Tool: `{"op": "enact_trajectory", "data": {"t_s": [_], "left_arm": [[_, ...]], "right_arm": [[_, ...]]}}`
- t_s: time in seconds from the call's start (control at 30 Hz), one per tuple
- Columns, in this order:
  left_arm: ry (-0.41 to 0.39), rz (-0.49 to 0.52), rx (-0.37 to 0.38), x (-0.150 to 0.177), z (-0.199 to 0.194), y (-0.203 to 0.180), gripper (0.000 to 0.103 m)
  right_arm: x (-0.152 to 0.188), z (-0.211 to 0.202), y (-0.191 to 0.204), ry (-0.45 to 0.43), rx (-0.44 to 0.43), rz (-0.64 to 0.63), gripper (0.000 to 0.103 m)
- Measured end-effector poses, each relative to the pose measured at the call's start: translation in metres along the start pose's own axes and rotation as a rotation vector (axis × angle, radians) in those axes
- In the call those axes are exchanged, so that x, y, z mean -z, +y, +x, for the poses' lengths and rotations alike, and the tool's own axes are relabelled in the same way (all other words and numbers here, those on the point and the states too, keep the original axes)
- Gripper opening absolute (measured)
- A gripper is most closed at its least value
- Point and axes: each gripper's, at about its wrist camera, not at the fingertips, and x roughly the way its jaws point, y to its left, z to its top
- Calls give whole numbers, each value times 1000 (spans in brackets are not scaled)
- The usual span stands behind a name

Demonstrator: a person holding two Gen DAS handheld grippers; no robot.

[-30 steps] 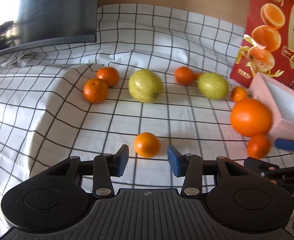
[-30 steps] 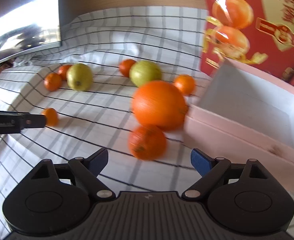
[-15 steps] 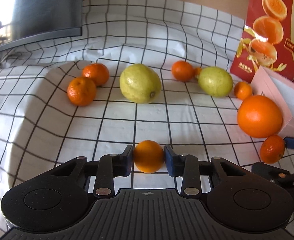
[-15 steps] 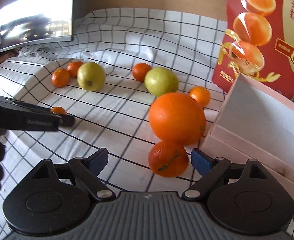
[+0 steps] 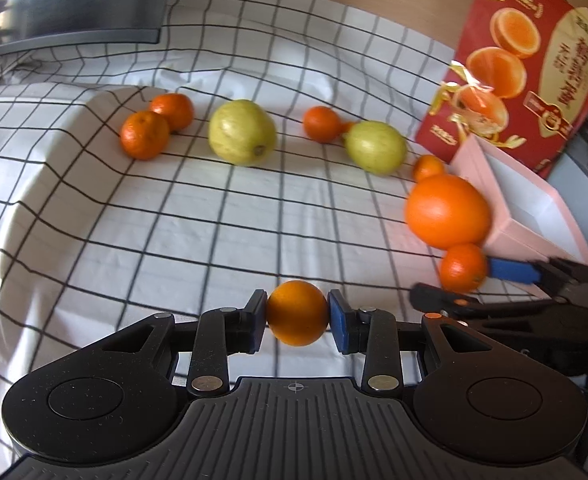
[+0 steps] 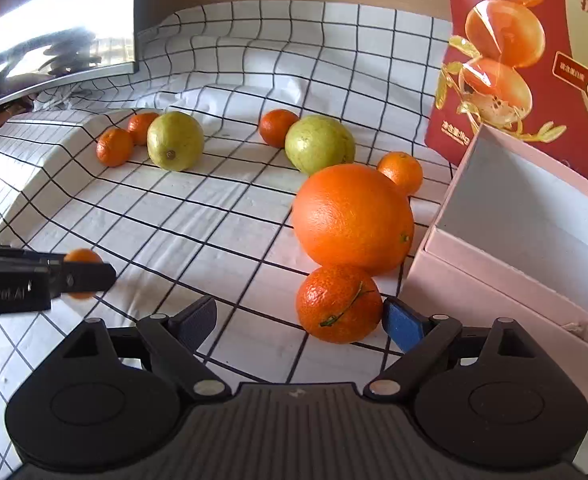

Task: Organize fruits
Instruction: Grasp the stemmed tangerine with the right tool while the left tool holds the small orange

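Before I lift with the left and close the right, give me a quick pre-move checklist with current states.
1. Left hand-held gripper pads pressing both sides of the small orange: ok.
2. Grip centred on that fruit: ok.
3. Right hand-held gripper open: ok.
4. Mandarin centred between the right's fingers: not ok, it sits against the right-hand pad.
5. Pink box has free room: ok.
6. Small orange off the cloth: cannot tell.

I see a white cloth (image 5: 142, 216) with black squares; orange mandarins (image 5: 145, 134); two yellow-green pears (image 5: 241, 132); a pink box (image 6: 525, 264); a red bag (image 5: 533, 64) with orange pictures.
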Motion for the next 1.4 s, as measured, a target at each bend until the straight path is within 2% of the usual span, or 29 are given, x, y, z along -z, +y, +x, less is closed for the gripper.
{"op": "enact_trajectory", "data": {"t_s": [0.07, 0.2, 0.43, 0.6, 0.73, 0.8, 0.87, 0.97, 1.07, 1.17, 1.27, 1.4], "left_arm": [[3, 7, 11, 1, -3, -5, 38], [0, 31, 27, 1, -6, -15, 38], [23, 78, 66, -1, 7, -43, 38], [32, 126, 112, -1, 15, -67, 38], [38, 135, 122, 3, 18, -76, 38], [31, 128, 116, 4, 15, -75, 38], [25, 111, 101, 3, 12, -70, 38], [9, 74, 72, 2, 7, -59, 38], [-5, 38, 45, 2, -1, -45, 38], [-11, 6, 20, 4, -11, -31, 38], [-13, -16, 3, 6, -19, -18, 38], [-4, -43, -15, 8, -22, -3, 38]], "right_arm": [[-1, -4, -4, -11, -9, -14, 91], [4, -22, -29, -59, 63, -15, 90], [31, -51, -98, -30, 105, 158, 89], [45, -67, -143, -57, 275, 271, 89], [43, -77, -165, -74, 301, 298, 89], [40, -83, -163, -71, 269, 270, 89], [38, -87, -151, -66, 188, 227, 89], [32, -82, -117, -50, 65, 137, 89], [26, -65, -77, -43, -1, 31, 89], [20, -44, -42, -35, -7, -37, 85], [11, -22, -21, -32, 13, -62, 76], [6, 1, -6, -40, 95, -103, 75]]}}
